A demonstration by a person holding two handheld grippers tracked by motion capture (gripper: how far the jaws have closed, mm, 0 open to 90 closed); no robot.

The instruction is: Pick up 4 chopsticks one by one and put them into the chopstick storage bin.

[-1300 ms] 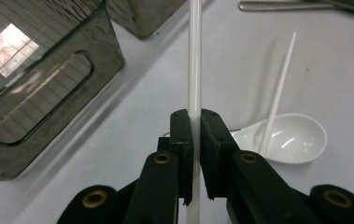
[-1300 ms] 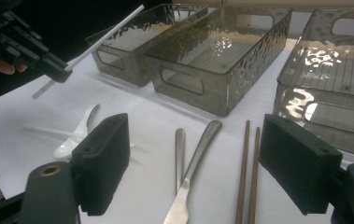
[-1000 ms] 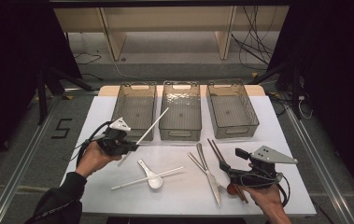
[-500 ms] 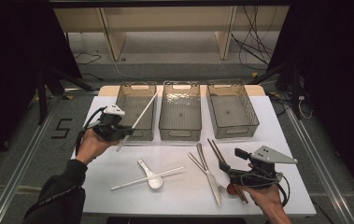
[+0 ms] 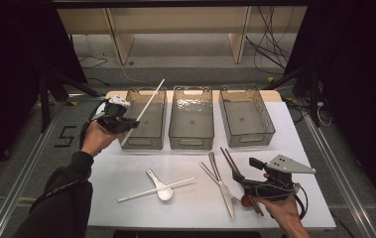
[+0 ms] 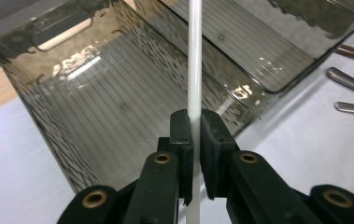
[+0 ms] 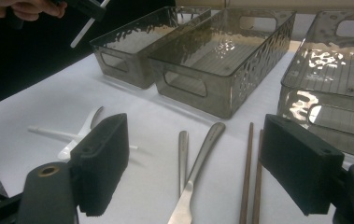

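My left gripper is shut on a white chopstick, held above the near left corner of the left grey bin. In the left gripper view the chopstick runs straight up between the closed pads of the left gripper, with the bin beneath. My right gripper rests at the table's front right, open, with nothing gripped. In the right gripper view the right gripper has its wide-apart pads on either side of metal cutlery and brown chopsticks lying on the table.
A white spoon and a second white chopstick lie at the front middle. Metal cutlery and brown chopsticks lie right of them. The middle bin and right bin stand side by side behind.
My left hand has lifted the white chopstick and carried it away from me, up to the left bin. The right gripper has stayed in place.
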